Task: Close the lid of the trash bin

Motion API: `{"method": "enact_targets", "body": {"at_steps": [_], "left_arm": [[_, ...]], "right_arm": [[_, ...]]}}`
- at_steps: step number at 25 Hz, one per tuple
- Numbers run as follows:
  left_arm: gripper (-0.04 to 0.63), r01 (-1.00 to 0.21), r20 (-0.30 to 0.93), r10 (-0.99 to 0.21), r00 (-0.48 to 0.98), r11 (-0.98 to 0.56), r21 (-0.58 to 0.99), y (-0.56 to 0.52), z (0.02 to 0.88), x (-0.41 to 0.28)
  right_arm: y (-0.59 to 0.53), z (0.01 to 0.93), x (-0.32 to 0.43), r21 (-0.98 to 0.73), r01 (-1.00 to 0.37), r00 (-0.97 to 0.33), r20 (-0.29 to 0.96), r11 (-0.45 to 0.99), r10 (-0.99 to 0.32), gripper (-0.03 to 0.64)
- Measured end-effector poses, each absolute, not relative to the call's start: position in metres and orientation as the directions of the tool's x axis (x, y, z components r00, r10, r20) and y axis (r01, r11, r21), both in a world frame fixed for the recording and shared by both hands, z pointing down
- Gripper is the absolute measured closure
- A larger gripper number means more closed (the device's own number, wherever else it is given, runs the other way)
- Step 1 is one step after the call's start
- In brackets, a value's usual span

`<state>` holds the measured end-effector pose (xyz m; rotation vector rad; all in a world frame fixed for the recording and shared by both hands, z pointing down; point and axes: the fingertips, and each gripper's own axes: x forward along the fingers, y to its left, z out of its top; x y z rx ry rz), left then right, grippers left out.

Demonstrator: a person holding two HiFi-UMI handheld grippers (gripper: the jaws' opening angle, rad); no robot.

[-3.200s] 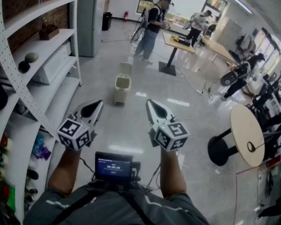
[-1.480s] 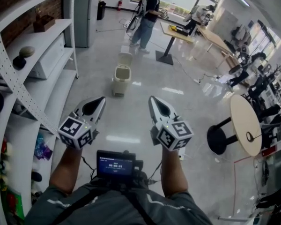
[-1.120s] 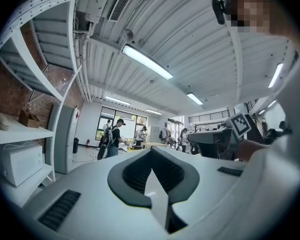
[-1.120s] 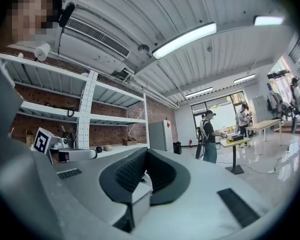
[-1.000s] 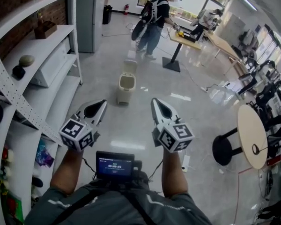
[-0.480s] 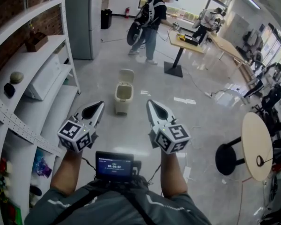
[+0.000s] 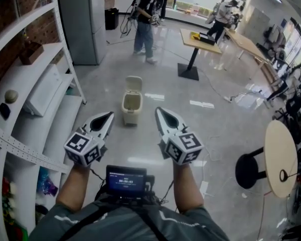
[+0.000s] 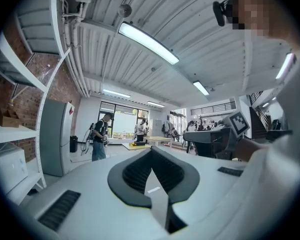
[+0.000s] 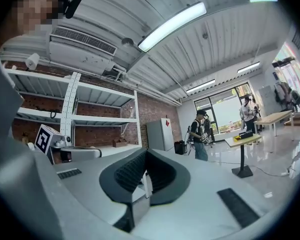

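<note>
Glossy grey flooring (image 7: 160,79) is stretching ahead of us, with white shelving (image 7: 42,97) running along our left and a person in a dark top (image 7: 144,19) standing near a tall grey metal cabinet (image 7: 85,26). We are holding the left gripper (image 7: 107,117) and the right gripper (image 7: 160,114) side by side above the floor. Each is showing its jaws pressed together, with nothing between them. Ahead of us, between the two grippers and well apart from both, the small cream plastic trash bin (image 7: 131,106) is standing on the floor, its flip lid (image 7: 134,83) sticking upright, open.
</note>
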<state>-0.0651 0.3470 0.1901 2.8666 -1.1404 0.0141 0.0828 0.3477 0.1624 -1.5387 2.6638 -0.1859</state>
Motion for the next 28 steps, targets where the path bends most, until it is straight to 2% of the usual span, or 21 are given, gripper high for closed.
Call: {"method": "enact_targets", "body": {"at_steps": [7,28], "left_arm": [[0.601,-0.657,0.030,-0.657,0.754,-0.751,0.065,0.288,0.197,-0.065],[0.601,-0.575,-0.027,-0.580,0.814,-0.811,0.111,0.093,0.190,-0.138]], "right_arm": [[0.296,0.169,0.082,-0.128,-0.869,-0.485,0.029,0.478,-0.874,0.606],[0.119,0.161,0.002,-0.099,-0.907,-0.414,0.047,0.408,-0.909,0.606]]}}
